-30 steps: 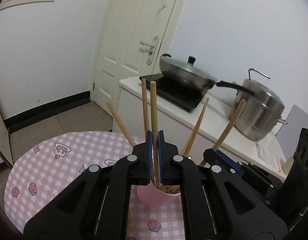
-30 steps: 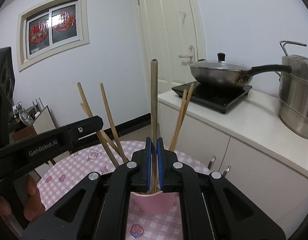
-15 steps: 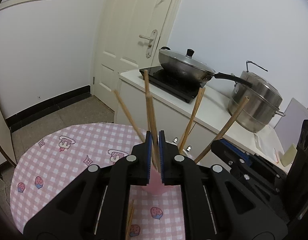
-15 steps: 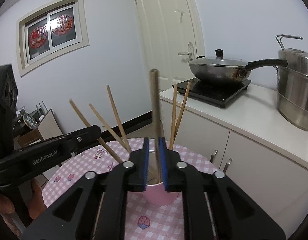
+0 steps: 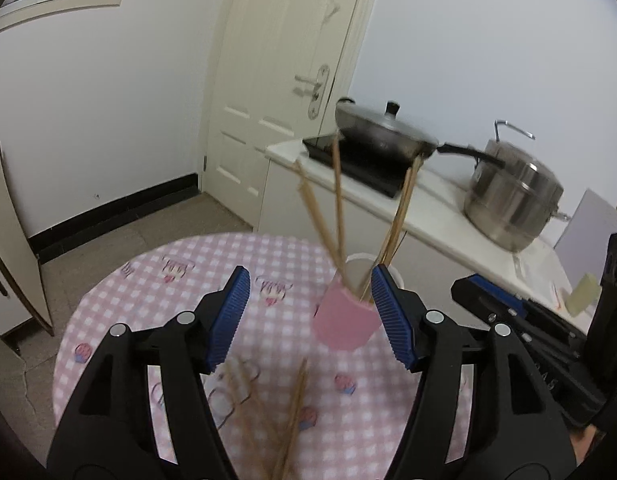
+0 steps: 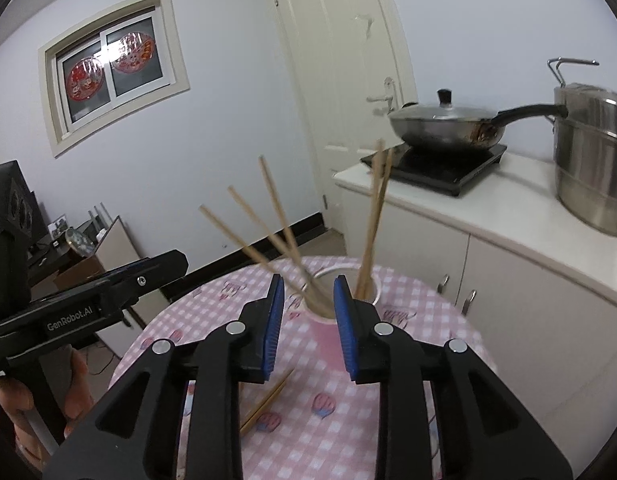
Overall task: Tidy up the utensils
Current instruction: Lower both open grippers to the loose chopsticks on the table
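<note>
Opening just now, both grippers [image 5: 308, 316] [image 6: 308, 328] — empty — face the pink cup [image 5: 344, 322].

1. The left gripper [image 5: 308, 312] has just been opening; its blue pads [image 5: 228, 320] stand wide apart, pressing on nothing.
2. A pink cup [image 5: 344, 320] stands on the round table [image 5: 148, 280] with its pink checked cloth, ahead of the jaws, toward the right pad.
3. Wooden chopsticks [image 5: 336, 200] lean out of the cup in several directions.
4. More chopsticks [image 5: 292, 412], blurred, lie loose on the cloth between the gripper's arms.
5. The right gripper [image 5: 508, 304] shows at the right edge.
6. Behind, a lidded wok [image 5: 380, 136] and a steel pot [image 5: 512, 196] sit on a white counter [image 5: 440, 216].
</note>
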Tool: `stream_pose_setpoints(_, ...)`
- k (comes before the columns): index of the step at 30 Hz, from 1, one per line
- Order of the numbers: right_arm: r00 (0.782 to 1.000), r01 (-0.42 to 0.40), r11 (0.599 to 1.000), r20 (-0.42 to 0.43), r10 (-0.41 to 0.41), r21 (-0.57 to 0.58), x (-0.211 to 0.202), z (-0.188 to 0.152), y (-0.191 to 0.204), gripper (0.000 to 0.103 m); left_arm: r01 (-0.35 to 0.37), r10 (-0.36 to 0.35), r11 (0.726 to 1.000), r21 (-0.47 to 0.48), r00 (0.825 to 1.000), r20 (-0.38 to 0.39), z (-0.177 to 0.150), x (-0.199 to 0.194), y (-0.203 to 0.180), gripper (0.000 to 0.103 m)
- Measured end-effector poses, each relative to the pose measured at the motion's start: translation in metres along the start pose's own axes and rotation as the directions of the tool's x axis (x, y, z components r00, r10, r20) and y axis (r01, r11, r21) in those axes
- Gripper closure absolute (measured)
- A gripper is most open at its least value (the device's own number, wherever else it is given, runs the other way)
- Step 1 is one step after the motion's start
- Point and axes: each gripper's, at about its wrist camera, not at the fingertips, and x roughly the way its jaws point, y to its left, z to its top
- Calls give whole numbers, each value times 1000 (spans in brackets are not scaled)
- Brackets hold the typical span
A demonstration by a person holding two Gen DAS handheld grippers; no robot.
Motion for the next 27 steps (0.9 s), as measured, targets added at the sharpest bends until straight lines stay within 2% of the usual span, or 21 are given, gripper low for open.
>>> stream_pose_setpoints(5, 998, -27, 1000, -63, 27, 7, 6, -20, 15, 79, -24, 28, 999, 38, 994, -105, -24, 0, 18, 40)
stream_pose_setpoints(8, 993, -43, 999, -106, 45, 15, 14, -33, 23, 79, -47, 55, 998, 53, 983, -175, -40, 7, 30, 40)
stream_pose_setpoints(11, 983, -62, 997, -169, 67, 34, 25, -47, 32, 79, -46, 54, 998, 40, 969, -243, -54, 16, 41, 40)
stream_pose_setpoints(15, 960, -91, 992, -257, 111, 89, 43, -67, 36, 79, -43, 44, 999, 9, 951, -306, -70, 25, 53, 40)
stream_pose_setpoints(19, 919, -124, 973, -348, 187, 196, 66, -94, 31, 79, -35, 34, 999, 2, 941, -336, -85, 31, 55, 40)
stream_pose_setpoints(24, 883, -130, 946, -400, 246, 296, 86, -112, 24, 79, -20, 9, 999, -26, 930, -367, -100, 42, 59, 40)
stream_pose_setpoints(27, 871, -136, 934, -409, 272, 331, 94, -116, 23, 79, -15, 2, 999, -33, 927, -376, -102, 47, 60, 40)
